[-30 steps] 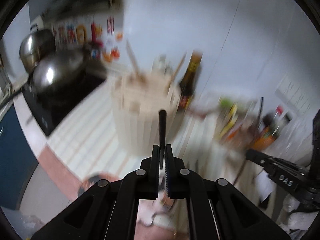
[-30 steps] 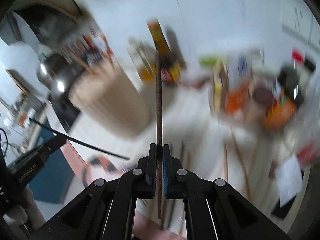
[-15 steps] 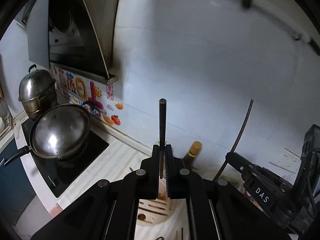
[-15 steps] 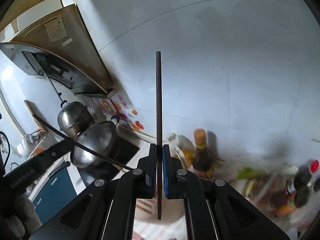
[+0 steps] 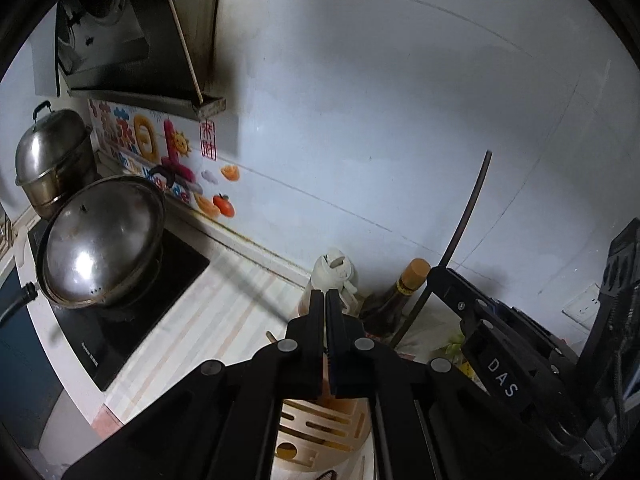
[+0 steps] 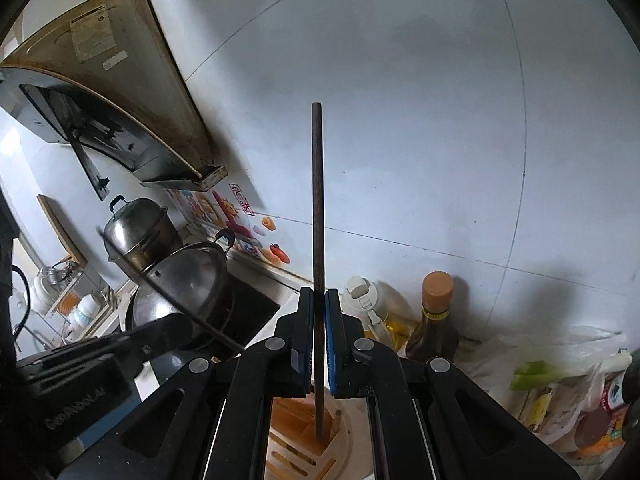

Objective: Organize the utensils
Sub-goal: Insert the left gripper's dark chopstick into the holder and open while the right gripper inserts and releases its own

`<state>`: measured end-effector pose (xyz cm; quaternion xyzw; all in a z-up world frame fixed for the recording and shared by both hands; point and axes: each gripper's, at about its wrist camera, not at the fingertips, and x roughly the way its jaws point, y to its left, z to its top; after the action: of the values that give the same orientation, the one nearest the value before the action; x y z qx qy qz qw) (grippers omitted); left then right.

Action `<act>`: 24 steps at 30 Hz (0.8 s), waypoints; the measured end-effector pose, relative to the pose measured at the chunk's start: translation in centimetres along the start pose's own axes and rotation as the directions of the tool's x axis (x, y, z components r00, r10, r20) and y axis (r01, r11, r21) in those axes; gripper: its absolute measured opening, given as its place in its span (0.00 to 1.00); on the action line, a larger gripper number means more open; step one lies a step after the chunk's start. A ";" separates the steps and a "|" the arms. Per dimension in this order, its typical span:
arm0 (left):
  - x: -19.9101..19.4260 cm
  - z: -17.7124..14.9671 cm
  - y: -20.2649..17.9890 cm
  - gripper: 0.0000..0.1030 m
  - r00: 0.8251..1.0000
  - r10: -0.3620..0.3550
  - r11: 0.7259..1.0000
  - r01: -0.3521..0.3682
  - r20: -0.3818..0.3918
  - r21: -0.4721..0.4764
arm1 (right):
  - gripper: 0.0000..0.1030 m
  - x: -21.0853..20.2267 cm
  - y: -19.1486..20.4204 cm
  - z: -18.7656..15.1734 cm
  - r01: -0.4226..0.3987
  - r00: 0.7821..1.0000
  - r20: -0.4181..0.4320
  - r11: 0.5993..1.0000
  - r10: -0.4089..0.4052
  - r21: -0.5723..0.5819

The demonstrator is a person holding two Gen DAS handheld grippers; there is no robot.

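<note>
My left gripper [image 5: 325,300] is shut above the round wooden utensil holder [image 5: 316,428]. No stick shows above its fingers in the left wrist view. In the right wrist view a thin, blurred dark chopstick [image 6: 216,334] crosses at the left gripper [image 6: 180,320]. My right gripper [image 6: 319,300] is shut on a second dark chopstick [image 6: 317,200], which it holds upright. That chopstick's lower end hangs over the slotted top of the holder [image 6: 288,412]. The right gripper [image 5: 434,276] and its chopstick [image 5: 468,216] also show at the right of the left wrist view.
A lidded wok [image 5: 104,240] and a steamer pot [image 5: 48,160] stand on the black cooktop [image 5: 168,280] at the left, under a range hood [image 5: 120,40]. A white bottle [image 5: 332,268] and a sauce bottle [image 5: 400,300] stand behind the holder. Food bags [image 6: 560,380] lie at the right.
Both grippers have risen from in front of the holder to above it. The stick that stood up from my left fingers no longer shows there. The right chopstick stays upright in its grip.
</note>
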<state>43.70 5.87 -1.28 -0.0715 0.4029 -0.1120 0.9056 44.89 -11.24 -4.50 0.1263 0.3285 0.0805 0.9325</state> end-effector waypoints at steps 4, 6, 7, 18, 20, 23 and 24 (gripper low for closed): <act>-0.2 0.3 0.0 0.00 1.000 0.000 1.000 0.000 0.013 0.003 | 0.05 0.6 0.1 -0.4 0.003 1.000 -0.005 1.000 -0.003 -0.004; 0.0 0.1 0.3 0.00 1.000 0.008 1.000 -0.008 0.006 0.004 | 0.05 0.9 -0.1 -0.9 0.003 1.000 -0.017 1.000 -0.003 -0.002; 0.0 0.0 0.4 0.00 1.000 0.014 1.000 -0.014 0.003 0.003 | 0.05 1.1 0.1 -1.2 0.005 1.000 -0.028 1.000 -0.005 -0.011; -1.9 -3.1 3.7 0.70 0.988 0.154 0.986 -0.155 -0.006 -0.055 | 0.31 -0.4 0.0 -3.6 -0.014 0.989 -0.151 0.999 0.006 -0.052; -3.0 -4.1 4.3 0.98 0.985 0.172 0.982 -0.170 0.025 -0.079 | 0.40 -2.1 -0.9 -3.9 -0.011 0.989 -0.145 0.999 0.006 -0.037; -4.4 -5.6 4.5 0.98 0.981 0.187 0.979 -0.181 0.056 -0.088 | 0.48 -4.5 -2.2 -4.5 0.022 0.990 -0.140 1.000 -0.024 -0.017; -4.6 -6.3 4.5 1.00 0.980 0.192 0.979 -0.187 0.059 -0.085 | 0.54 -5.4 -2.9 -4.9 0.042 0.989 -0.143 0.999 -0.042 -0.003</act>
<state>36.66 11.16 -3.15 -0.0724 0.3816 -0.0066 0.9215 37.79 -14.41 -5.84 0.1132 0.3971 0.0697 0.9081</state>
